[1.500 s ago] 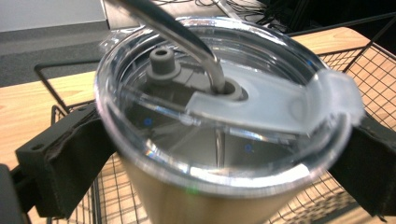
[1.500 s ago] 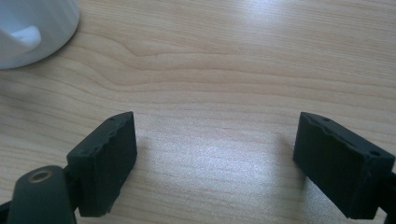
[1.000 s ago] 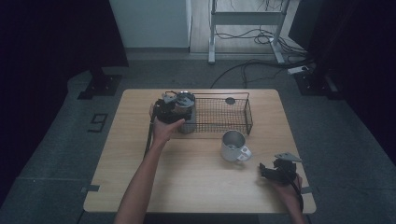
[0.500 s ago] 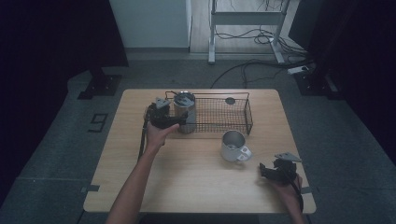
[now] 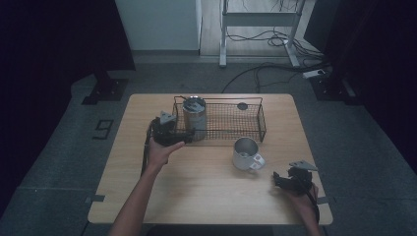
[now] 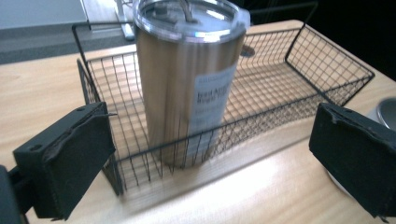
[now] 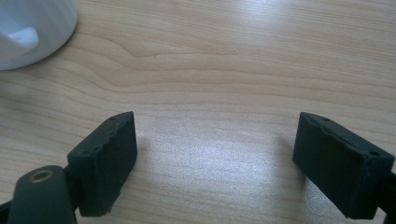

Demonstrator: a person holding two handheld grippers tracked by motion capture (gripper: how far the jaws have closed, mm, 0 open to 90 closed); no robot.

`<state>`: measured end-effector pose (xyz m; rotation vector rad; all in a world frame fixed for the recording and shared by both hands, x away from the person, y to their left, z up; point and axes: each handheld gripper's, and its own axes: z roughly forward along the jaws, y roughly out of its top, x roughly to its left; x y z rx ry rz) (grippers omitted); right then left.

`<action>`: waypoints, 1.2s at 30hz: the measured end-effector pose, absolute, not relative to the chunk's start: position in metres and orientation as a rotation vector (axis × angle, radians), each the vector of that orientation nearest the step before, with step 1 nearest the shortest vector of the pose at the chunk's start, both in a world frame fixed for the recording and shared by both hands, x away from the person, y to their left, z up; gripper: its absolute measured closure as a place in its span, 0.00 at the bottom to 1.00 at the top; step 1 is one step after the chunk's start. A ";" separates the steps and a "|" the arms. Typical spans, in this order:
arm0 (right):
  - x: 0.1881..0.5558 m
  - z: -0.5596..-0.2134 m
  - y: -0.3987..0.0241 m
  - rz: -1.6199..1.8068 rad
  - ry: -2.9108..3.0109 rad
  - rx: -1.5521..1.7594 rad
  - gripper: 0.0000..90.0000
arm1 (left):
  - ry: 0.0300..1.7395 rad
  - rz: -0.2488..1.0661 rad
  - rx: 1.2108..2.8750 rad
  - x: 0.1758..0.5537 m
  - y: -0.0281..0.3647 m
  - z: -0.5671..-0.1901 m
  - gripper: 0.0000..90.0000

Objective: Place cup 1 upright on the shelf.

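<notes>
Left gripper [image 5: 183, 133]: jaws spread wide, empty, just outside the basket's left near corner.
Right gripper [image 5: 281, 181]: spread, empty, over bare table [image 5: 196, 187].
Tumbler [image 6: 189, 79]: upright in wire basket's [image 5: 246, 123] left end.
Mug [image 5: 246, 153]: near the basket's front.

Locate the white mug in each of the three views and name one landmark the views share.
High view: the white mug stands on the table just in front of the wire basket, right of centre.
Left gripper view: a sliver of its rim at the right edge, behind the right jaw.
Right gripper view: top left corner, handle facing the camera.
Shared landmark: the wooden table.
</notes>
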<state>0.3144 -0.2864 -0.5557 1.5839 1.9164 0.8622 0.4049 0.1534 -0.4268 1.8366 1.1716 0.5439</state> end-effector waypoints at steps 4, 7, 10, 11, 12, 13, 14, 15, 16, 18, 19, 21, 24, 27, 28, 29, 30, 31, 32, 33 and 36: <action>0.314 -0.556 -0.286 0.860 1.917 1.586 0.15 | 1.164 0.541 1.839 0.393 0.159 -0.430 0.00; 0.314 -0.556 -0.286 0.861 1.917 1.585 0.15 | 1.158 0.533 1.830 0.384 0.165 -0.432 0.02; 0.314 -0.556 -0.286 0.861 1.918 1.585 0.15 | 1.157 0.522 1.838 0.378 0.170 -0.436 0.02; 0.314 -0.556 -0.286 0.861 1.918 1.585 0.15 | 1.157 0.523 1.843 0.375 0.172 -0.438 0.02; 0.314 -0.556 -0.286 0.861 1.918 1.585 0.15 | 1.157 0.523 1.848 0.373 0.174 -0.441 0.02; 0.314 -0.556 -0.286 0.861 1.917 1.585 0.15 | 1.158 0.525 1.854 0.370 0.175 -0.443 0.02; 0.314 -0.556 -0.286 0.861 1.917 1.585 0.15 | 1.162 0.527 1.855 0.368 0.177 -0.446 0.03; 0.314 -0.556 -0.286 0.861 1.917 1.584 0.15 | 1.166 0.525 1.854 0.364 0.179 -0.450 0.03; 0.314 -0.556 -0.286 0.861 1.918 1.585 0.15 | 1.167 0.521 1.854 0.362 0.180 -0.453 0.03; 0.314 -0.555 -0.286 0.859 1.919 1.585 0.15 | 1.169 0.518 1.858 0.355 0.182 -0.460 0.03; 0.314 -0.556 -0.286 0.862 1.918 1.584 0.15 | 1.167 0.517 1.868 0.351 0.183 -0.464 0.03; 0.314 -0.555 -0.286 0.859 1.919 1.585 0.15 | 1.159 0.522 1.884 0.345 0.184 -0.470 0.03; 0.314 -0.556 -0.286 0.862 1.918 1.585 0.15 | 1.145 0.492 1.910 0.339 0.186 -0.477 0.05; 0.314 -0.556 -0.286 0.860 1.917 1.585 0.15 | 1.140 0.485 1.931 0.333 0.188 -0.483 0.04; 0.314 -0.556 -0.286 0.860 1.917 1.585 0.15 | 1.142 0.483 1.930 0.332 0.189 -0.485 0.04; 0.314 -0.556 -0.286 0.860 1.917 1.586 0.15 | 1.141 0.475 1.934 0.330 0.190 -0.487 0.05; 0.314 -0.555 -0.286 0.858 1.917 1.586 0.15 | 1.144 0.472 1.934 0.329 0.191 -0.489 0.04; 0.314 -0.556 -0.286 0.858 1.916 1.586 0.15 | 1.147 0.470 1.935 0.328 0.192 -0.491 0.05; 0.314 -0.556 -0.286 0.858 1.916 1.587 0.15 | 1.149 0.468 1.935 0.327 0.192 -0.493 0.05; 0.314 -0.556 -0.286 0.857 1.915 1.587 0.15 | 1.150 0.467 1.937 0.326 0.193 -0.495 0.05; 0.314 -0.556 -0.287 0.855 1.912 1.591 0.15 | 1.150 0.463 1.950 0.323 0.194 -0.500 0.05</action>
